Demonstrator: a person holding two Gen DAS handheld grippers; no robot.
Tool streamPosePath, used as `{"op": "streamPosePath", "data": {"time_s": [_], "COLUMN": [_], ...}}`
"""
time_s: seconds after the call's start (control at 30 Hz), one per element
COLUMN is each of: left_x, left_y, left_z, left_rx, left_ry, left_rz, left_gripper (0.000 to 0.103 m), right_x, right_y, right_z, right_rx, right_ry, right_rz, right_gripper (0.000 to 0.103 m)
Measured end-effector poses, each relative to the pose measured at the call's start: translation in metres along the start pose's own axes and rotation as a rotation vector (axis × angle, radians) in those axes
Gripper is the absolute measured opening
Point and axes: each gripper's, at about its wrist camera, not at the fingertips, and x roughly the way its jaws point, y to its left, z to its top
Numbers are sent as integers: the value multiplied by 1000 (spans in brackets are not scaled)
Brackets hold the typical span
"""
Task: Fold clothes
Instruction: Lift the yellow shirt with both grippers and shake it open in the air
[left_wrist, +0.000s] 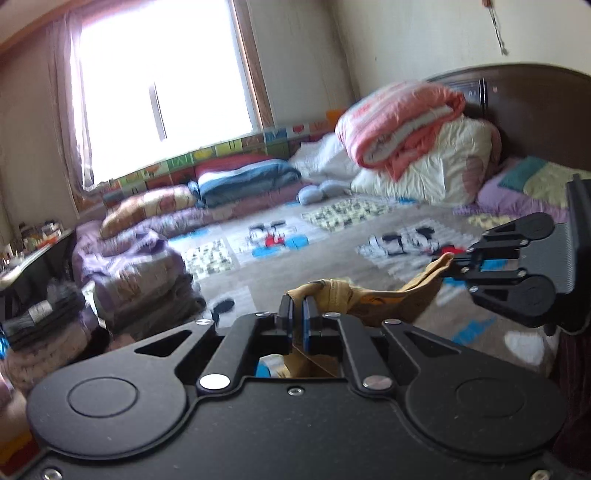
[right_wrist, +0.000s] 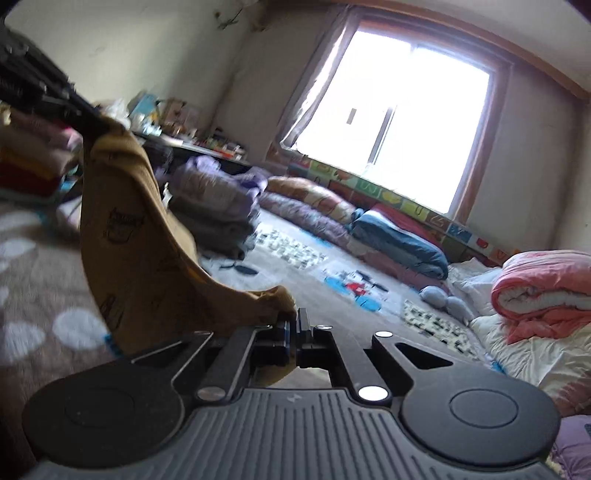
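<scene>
open bed middle: the patterned bedspread (left_wrist: 332, 236) lies flat and bare ahead of both grippers, room to pass low across it
between grippers: the mustard cloth (left_wrist: 373, 299) hangs stretched from left gripper (left_wrist: 298, 314) to right gripper (left_wrist: 452, 264), blocking the gap between them
far right: pink quilt (left_wrist: 402, 118) piled on white bedding (left_wrist: 439, 166) against the headboard (left_wrist: 535, 110)
far edge: folded blue blanket (left_wrist: 243, 181) and pillows below the window (left_wrist: 159, 74)
near left: purple blanket stack (left_wrist: 136, 269) at the bed edge, dark folded clothes (left_wrist: 44, 314) beside it, cluttered table (left_wrist: 33, 251) beyond
</scene>
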Motion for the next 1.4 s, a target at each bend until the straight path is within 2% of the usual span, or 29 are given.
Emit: {"op": "streamPosePath", "data": {"time_s": [0.3, 0.6, 0.73, 0.87, 1.0, 1.07, 1.27, 1.4], "left_x": [-16, -63, -79, -79, -48, -23, 72, 129], "left_y": [5, -4, -9, -10, -11, -12, -5, 4], "left_z": [38, 56, 54, 48, 34, 24, -3, -10], "left_rx": [-6, -17, -22, -35, -44, -49, -57, -45], "left_ry": [-123, -205, -211, -190, -119, -70, 82, 148], "left_rz": [-15, -81, -124, -160, -172, -173, -151, -142], "left_gripper": [3, 3, 3, 3, 3, 3, 3, 3], "right_x": [-44, -105, -132, -150, -141, -122, -40, 20], "right_y": [-40, -69, -78, -80, -80, -80, -90, -99], "right_z": [54, 84, 90, 89, 77, 65, 22, 2], "right_rx": [28, 71, 90, 91, 92, 108, 172, 175], "right_ry": [-115, -208, -223, -203, -141, -91, 57, 141], "right_rz": [-71, -86, -82, -65, -46, -34, 2, 23], "right_gripper": [4, 4, 4, 4, 4, 4, 4, 4]}}
